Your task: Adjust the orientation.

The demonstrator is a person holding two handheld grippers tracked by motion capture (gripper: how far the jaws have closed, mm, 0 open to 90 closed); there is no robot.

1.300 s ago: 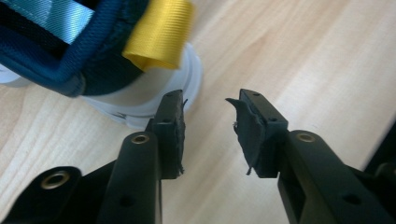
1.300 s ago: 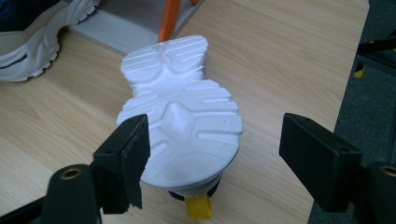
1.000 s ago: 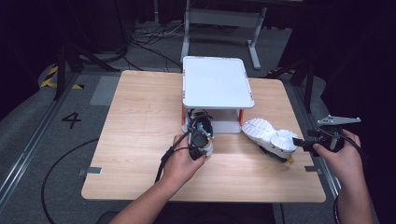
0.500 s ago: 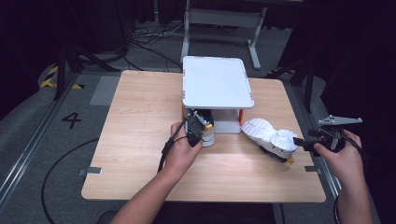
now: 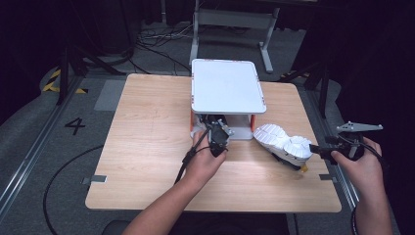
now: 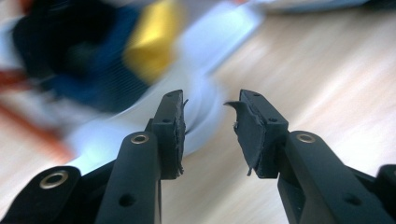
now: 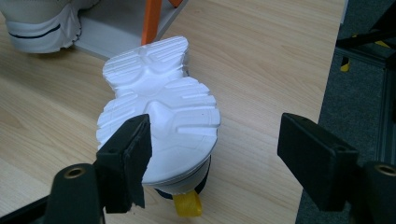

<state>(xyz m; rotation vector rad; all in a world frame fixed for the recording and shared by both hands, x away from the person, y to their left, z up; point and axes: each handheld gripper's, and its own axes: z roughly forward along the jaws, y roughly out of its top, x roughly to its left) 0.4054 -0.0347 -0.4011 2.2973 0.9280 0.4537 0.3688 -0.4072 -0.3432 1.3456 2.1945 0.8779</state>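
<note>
Left gripper (image 6: 208, 135) fingers (image 6: 170, 133) stand apart with nothing pressed between the pads; the jaws have just been opening and then easing back a little, and the gap holds only bare wood and the blurred white sole edge beyond. Ahead of them, in the left gripper view, a shoe (image 6: 116, 60) with a dark blue and black upper and a yellow patch lies under the rack, too blurred for detail. In the high view the left gripper (image 5: 217, 139) sits at the front edge of the white rack (image 5: 227, 90), the hand just behind it.

Right gripper (image 7: 212, 154) fingers (image 7: 128, 161) are spread wide, clamped on nothing. Second shoe (image 7: 161, 121) lies tipped over with its white treaded sole facing up and toward the camera, its heel end near the left finger; whether the pad touches it I cannot tell. A yellow tab (image 7: 187, 205) shows under its near end. In the high view this shoe (image 5: 284, 144) lies on the table (image 5: 147, 147) just right of the rack, near the table's right edge, with the right gripper (image 5: 318, 148) level with it.

Rack: white flat top, orange legs (image 7: 152, 21), standing mid-table toward the far edge. Dark floor with cables beyond
</note>
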